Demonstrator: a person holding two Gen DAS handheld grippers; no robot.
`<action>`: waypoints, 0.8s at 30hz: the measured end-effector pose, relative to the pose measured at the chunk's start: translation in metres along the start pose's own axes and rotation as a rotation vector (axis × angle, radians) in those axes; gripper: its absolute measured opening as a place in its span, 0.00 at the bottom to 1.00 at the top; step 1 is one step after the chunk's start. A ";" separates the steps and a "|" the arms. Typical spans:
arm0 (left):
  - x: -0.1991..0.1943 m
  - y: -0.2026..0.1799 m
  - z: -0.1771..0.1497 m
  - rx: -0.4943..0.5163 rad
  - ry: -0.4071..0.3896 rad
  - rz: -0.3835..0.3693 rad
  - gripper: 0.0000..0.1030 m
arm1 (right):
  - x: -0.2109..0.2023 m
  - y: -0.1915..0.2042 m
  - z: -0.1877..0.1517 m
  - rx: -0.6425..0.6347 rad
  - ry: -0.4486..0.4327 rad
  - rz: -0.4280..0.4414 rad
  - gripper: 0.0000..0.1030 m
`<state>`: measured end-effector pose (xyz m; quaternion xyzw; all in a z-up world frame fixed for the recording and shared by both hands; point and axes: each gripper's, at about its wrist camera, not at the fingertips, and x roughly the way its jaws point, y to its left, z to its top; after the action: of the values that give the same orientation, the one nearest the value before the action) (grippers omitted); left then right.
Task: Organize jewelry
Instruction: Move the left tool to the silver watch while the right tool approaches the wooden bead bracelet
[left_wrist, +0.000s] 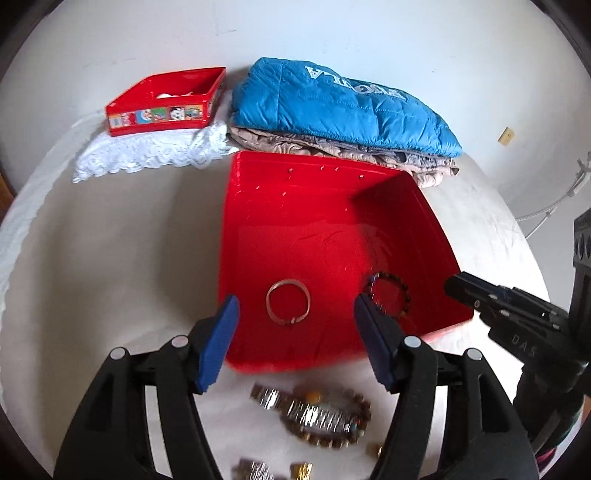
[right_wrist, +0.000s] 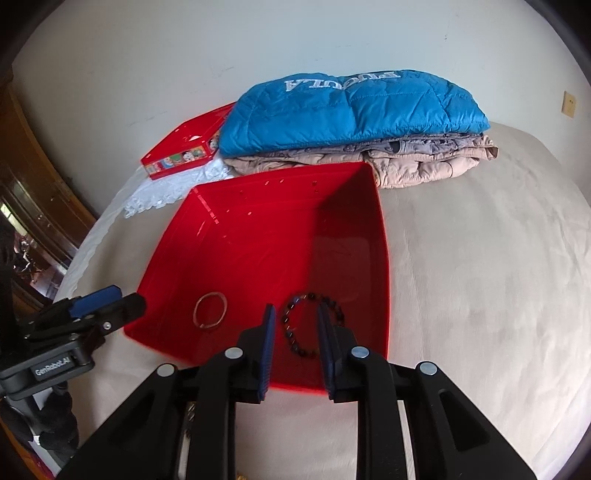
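A large red tray sits on a beige bedspread. On its floor lie a silver bangle and a dark bead bracelet. My left gripper hovers over the tray's near-left part, open wide, and the bangle shows in the gap between its blue pads. My right gripper hangs over the bead bracelet with its jaws a little apart and touches nothing. A metal-band watch and a brown bead bracelet lie blurred on the bed in front of the tray.
Behind the tray, a small red tin box rests on a white lace cloth. A folded blue quilted jacket tops beige clothing. More small gold pieces lie at the near edge. Wooden furniture stands left.
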<state>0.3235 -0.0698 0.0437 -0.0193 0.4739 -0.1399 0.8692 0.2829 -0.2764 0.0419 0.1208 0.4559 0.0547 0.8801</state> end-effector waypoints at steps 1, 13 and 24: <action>-0.004 0.000 -0.006 0.003 0.015 0.018 0.63 | -0.004 0.001 -0.003 -0.002 0.000 0.004 0.22; -0.011 0.028 -0.074 -0.067 0.125 -0.036 0.63 | -0.018 0.028 -0.058 -0.044 0.076 0.036 0.22; 0.037 0.036 -0.083 -0.117 0.215 -0.002 0.63 | 0.009 0.032 -0.080 -0.049 0.171 0.010 0.22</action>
<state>0.2820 -0.0369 -0.0381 -0.0553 0.5718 -0.1144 0.8105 0.2231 -0.2308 -0.0012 0.0965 0.5274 0.0803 0.8403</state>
